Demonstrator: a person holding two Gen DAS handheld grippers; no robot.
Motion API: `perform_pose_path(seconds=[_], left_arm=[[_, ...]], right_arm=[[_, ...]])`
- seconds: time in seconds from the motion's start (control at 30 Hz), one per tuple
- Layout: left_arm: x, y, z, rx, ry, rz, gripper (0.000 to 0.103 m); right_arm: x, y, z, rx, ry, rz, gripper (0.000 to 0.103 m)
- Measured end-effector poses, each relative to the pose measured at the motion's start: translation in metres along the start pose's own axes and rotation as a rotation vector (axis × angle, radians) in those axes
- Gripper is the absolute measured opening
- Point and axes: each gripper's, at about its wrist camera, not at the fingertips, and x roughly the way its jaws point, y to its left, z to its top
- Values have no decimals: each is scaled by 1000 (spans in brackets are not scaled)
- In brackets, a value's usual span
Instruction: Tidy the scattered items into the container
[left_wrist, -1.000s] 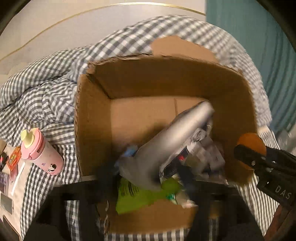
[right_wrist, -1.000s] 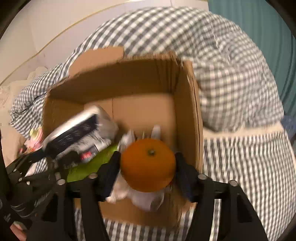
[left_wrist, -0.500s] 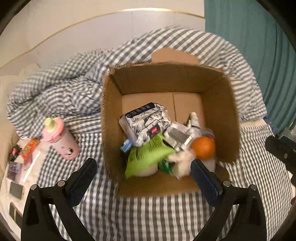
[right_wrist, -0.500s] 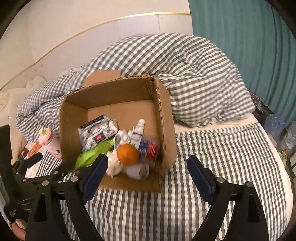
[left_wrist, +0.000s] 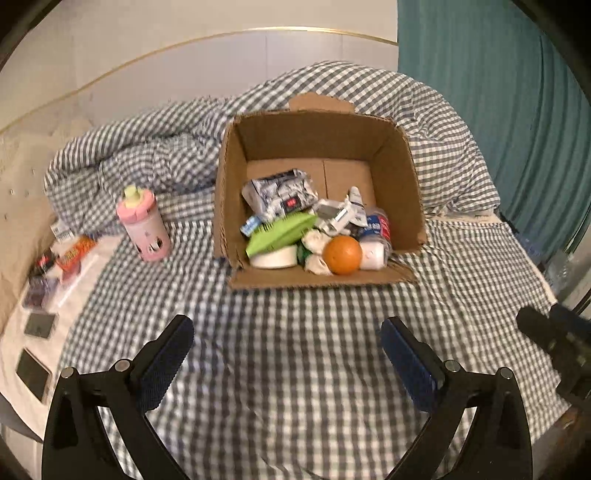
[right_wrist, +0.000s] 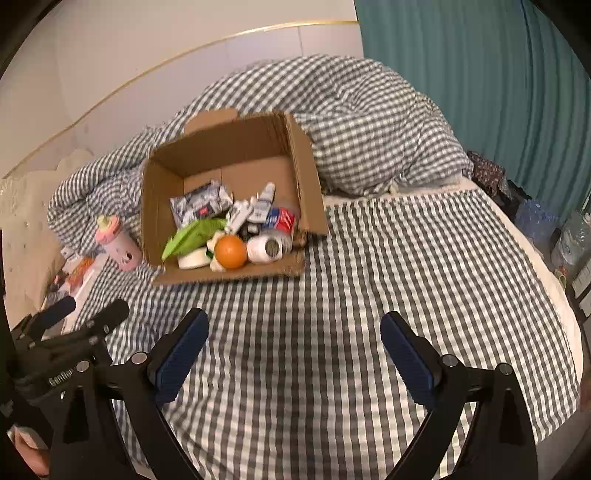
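Note:
An open cardboard box (left_wrist: 229, 206) (right_wrist: 155, 206) lies on the checked bed. Inside it are an orange (left_wrist: 342, 254) (right_wrist: 231, 251), a silver patterned pouch (left_wrist: 279, 194) (right_wrist: 201, 202), a green packet (left_wrist: 279, 233) (right_wrist: 192, 234), a white bottle (right_wrist: 264, 249) and other small items. My left gripper (left_wrist: 286, 363) is open and empty, well back from the box. My right gripper (right_wrist: 293, 356) is open and empty, also back from the box. A pink bottle (left_wrist: 143, 222) (right_wrist: 117, 242) stands upright left of the box.
Small packets and dark flat items (left_wrist: 55, 266) lie on a white strip at the bed's left edge. A bunched checked duvet (left_wrist: 155, 155) sits behind the box. A teal curtain (right_wrist: 480, 81) hangs at the right. The left tool (right_wrist: 62, 354) shows in the right wrist view.
The silver pouch and the orange were let go into the box. Both grippers opened and pulled back away from the box.

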Motion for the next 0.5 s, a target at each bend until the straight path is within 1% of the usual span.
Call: perform_pose_path(seconds=[0.13, 0.3, 0.5], left_arm=[[-3, -5, -3, 9, 0, 10, 103], [-5, -6, -2, 21, -4, 23, 103], [-2, -1, -3, 2, 6, 8, 103]], right_arm=[[-4, -2, -7, 1, 2, 0, 94], [-5, -3, -6, 11, -3, 11, 94], [-1, 1, -8, 0, 8, 12, 94]])
